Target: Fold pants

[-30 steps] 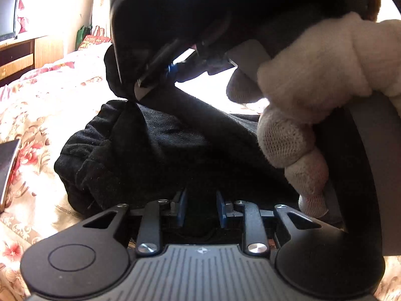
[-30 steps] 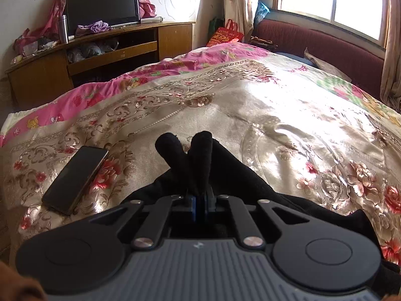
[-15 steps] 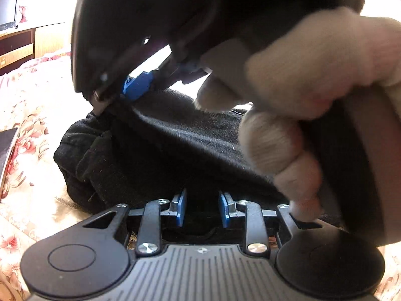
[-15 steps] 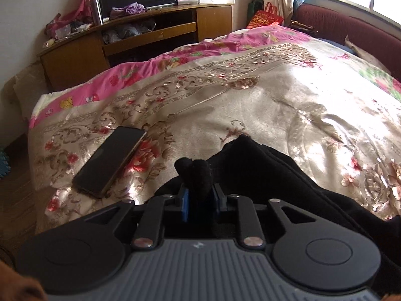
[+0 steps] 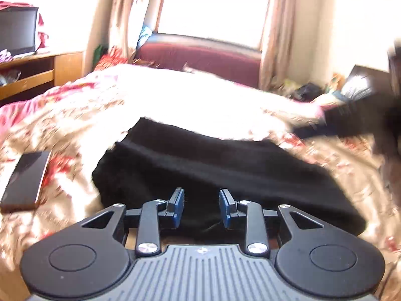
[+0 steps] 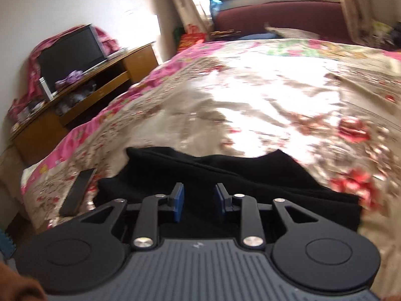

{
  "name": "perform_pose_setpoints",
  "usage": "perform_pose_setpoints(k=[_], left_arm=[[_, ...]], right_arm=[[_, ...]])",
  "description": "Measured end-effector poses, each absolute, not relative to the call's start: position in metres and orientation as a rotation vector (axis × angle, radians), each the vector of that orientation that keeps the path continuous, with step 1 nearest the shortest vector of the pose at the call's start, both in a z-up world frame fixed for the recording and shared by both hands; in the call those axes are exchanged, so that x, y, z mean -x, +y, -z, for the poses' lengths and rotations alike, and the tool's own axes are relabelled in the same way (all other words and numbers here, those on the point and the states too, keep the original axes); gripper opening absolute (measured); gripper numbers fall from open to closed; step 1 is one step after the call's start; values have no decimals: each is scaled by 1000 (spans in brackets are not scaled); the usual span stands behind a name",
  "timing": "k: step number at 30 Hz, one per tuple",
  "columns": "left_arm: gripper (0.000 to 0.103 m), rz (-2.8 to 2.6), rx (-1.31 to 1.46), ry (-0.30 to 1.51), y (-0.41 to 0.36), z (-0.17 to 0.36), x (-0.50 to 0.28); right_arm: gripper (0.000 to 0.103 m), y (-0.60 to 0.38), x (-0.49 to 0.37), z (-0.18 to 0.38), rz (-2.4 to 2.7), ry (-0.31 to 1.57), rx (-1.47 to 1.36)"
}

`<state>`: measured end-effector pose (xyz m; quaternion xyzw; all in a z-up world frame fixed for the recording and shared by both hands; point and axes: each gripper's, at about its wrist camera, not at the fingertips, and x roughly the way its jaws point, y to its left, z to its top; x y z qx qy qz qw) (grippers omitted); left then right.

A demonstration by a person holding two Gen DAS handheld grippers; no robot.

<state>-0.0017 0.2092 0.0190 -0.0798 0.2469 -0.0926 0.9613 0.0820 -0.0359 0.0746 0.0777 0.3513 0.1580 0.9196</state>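
Jaws of right gripper [image 6: 198, 202] have released the pants [image 6: 225, 175].

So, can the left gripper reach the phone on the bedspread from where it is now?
Probably yes. The left gripper is open and holds nothing, and the phone lies flat on the bedspread to its left, beside the black pants, with nothing on top of it or between them.

Black pants [image 5: 213, 165], floral gold bedspread [image 6: 263, 105]

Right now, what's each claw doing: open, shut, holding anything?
Left claw: open, empty, over the black pants.
Right claw: open, empty, over the pants.
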Motion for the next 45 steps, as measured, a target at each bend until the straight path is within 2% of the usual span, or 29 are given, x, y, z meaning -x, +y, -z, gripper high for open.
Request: perform_pose_setpoints(k=[6,10,12,21,27,30,34,35,36,38,41,45], left_arm=[[47,269,-16,476,172,-28,-41],[49,291,-94,622,151,-4,-75],[49,294,-134,682,142,9,-72],[55,297,-249,712,126,-4,-63],[55,298,-285,728,122,-10,-66],[55,307,-304,733,120,-9,-68],[55,293,-297,719,109,-12,-79],[55,292,-300,713,105,-12,-80],[55,295,-307,717,99,-12,-82],[55,308,-333,743,89,-10,-83],[53,316,-390,742,75,-9,-74],[53,399,-341,750,52,-14,-59]], right_arm=[[32,-131,-69,-30,-169,797,-418],[37,-147,-70,0,-192,822,-528],[44,-152,-74,17,-207,841,-603],[45,-177,-91,57,-398,851,-925],[44,-174,-97,63,-527,832,-958],[41,-177,-101,71,-535,826,-1034],[44,-149,-121,83,-530,804,-1121],[40,-139,-124,82,-521,817,-1083],[30,-133,-125,77,-505,832,-1037],[22,-136,-123,70,-494,850,-1015],[14,-167,-108,68,-472,830,-1086],[13,-201,-80,66,-429,807,-1069]])
